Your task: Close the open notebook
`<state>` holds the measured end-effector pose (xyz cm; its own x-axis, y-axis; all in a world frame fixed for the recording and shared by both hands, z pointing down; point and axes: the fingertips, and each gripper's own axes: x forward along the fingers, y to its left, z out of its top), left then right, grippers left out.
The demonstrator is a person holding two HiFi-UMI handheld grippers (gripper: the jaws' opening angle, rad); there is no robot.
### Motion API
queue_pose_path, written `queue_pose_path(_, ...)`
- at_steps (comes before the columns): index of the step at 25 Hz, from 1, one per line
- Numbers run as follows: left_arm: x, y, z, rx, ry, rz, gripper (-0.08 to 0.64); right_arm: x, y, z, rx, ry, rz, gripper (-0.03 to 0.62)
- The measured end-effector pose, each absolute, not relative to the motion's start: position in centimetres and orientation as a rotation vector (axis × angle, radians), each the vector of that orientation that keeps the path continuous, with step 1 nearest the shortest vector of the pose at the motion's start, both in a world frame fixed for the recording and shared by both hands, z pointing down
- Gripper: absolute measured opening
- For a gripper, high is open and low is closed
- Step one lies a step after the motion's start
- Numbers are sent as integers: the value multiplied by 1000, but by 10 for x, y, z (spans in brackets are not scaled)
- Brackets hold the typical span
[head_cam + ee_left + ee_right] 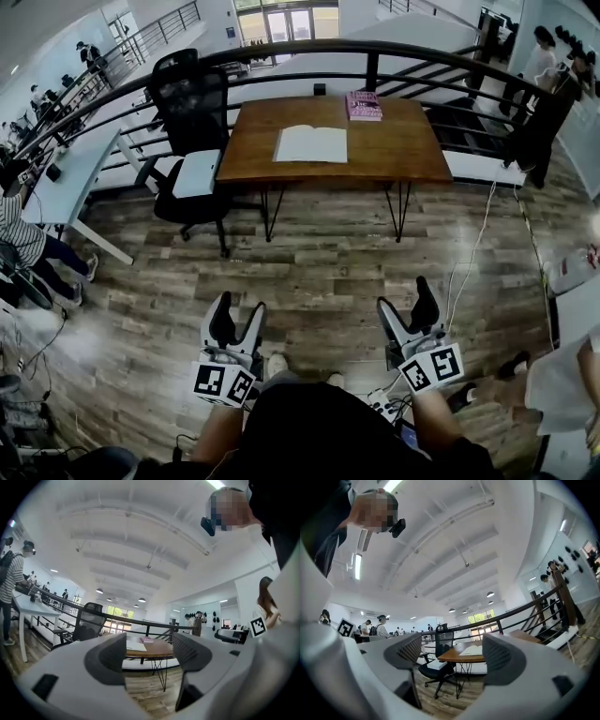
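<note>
One chair: black office chair, pulled up at the left end of the table.
Left gripper: jaws wide apart with nothing between them; it hangs low over the plank floor, well short of the table.
Notebook: lies open and flat, pale pages up, left of the tabletop's middle and near its front edge; nothing touches it.
Likely handling: light, with limp pages and a thin cover, so it is prone to slide on smooth wood rather than fold.
Where to take hold: probably the outer edge of one half, a jaw slipped under it to swing that half over the spine, while the other gripper pins the opposite half.
Pink book: closed, at the far edge, apart from the notebook.
Right gripper: jaws likewise spread and empty, also well back from the table.
</note>
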<state>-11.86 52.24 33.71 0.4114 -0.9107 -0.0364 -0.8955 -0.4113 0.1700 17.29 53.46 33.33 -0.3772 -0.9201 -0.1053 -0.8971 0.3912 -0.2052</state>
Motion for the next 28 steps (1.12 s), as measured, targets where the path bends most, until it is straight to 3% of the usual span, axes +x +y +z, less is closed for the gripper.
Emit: queue_pose_path(28, -193, 320, 340, 2560, -1561, -276, 324, 106, 351, 322, -1766, 2368, -142, 397)
